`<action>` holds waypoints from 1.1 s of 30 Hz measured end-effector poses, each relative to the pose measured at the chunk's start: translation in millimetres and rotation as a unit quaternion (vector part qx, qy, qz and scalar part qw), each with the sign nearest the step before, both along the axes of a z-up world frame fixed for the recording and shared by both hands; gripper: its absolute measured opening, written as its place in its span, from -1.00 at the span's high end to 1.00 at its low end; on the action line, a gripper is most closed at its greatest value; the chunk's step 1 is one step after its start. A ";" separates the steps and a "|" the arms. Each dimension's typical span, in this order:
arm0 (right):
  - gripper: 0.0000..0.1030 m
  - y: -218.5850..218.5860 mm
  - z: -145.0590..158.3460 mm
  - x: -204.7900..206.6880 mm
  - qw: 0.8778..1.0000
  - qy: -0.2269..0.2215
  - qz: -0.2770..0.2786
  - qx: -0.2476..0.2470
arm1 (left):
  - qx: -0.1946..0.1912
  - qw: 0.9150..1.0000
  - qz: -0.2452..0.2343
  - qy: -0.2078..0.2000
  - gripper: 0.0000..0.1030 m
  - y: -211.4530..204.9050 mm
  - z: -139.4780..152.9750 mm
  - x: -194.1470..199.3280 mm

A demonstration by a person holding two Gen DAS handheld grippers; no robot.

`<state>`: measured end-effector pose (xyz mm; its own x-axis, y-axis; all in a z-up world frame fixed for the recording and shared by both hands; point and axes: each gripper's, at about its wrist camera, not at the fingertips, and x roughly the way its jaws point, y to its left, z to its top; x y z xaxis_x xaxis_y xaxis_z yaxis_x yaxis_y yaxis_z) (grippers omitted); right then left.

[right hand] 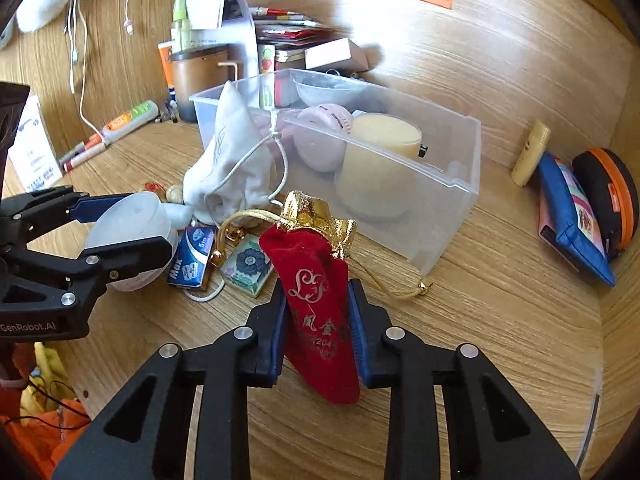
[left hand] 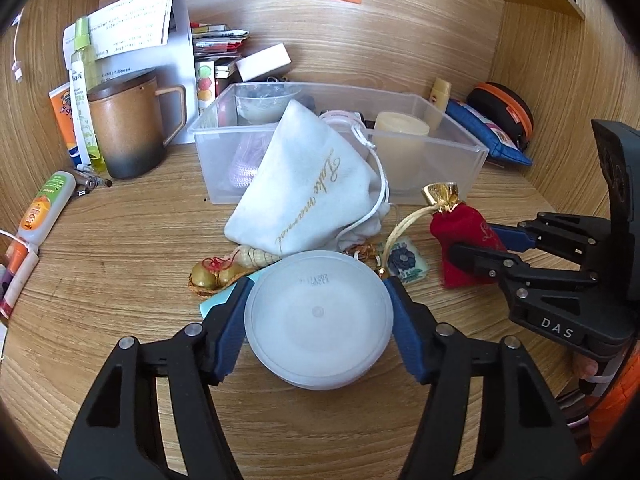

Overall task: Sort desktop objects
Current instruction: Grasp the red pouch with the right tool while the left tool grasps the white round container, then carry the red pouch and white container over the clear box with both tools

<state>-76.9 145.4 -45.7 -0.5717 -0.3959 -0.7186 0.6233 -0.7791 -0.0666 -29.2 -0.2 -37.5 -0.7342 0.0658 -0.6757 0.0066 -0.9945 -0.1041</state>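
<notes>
My left gripper (left hand: 319,316) clamped the white round jar (left hand: 318,316); my right gripper (right hand: 318,320) pinched the red velvet pouch (right hand: 318,300)

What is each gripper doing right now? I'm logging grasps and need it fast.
Left gripper: closed on the white round jar, pads on both its sides.
Right gripper: closed on the red velvet pouch, pinching it.
</notes>
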 end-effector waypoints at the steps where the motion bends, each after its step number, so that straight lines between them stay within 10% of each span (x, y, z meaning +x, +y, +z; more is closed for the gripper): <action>1: 0.54 1.0 1.5 0.6 1.000 -0.003 0.002 -0.004 | 0.000 1.000 0.000 0.001 -0.25 -0.5 0.6 0.2; 33: 0.54 41.1 66.9 -22.2 0.995 0.042 -0.070 -0.052 | 0.022 0.998 -0.009 0.064 -0.25 -28.7 61.5 -29.6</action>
<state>-99.1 186.5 21.2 -0.6833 -0.3779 -0.6247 0.5039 -0.8633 -0.0289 -58.8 -28.9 24.0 -0.8122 0.1071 -0.5734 -0.0274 -0.9889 -0.1459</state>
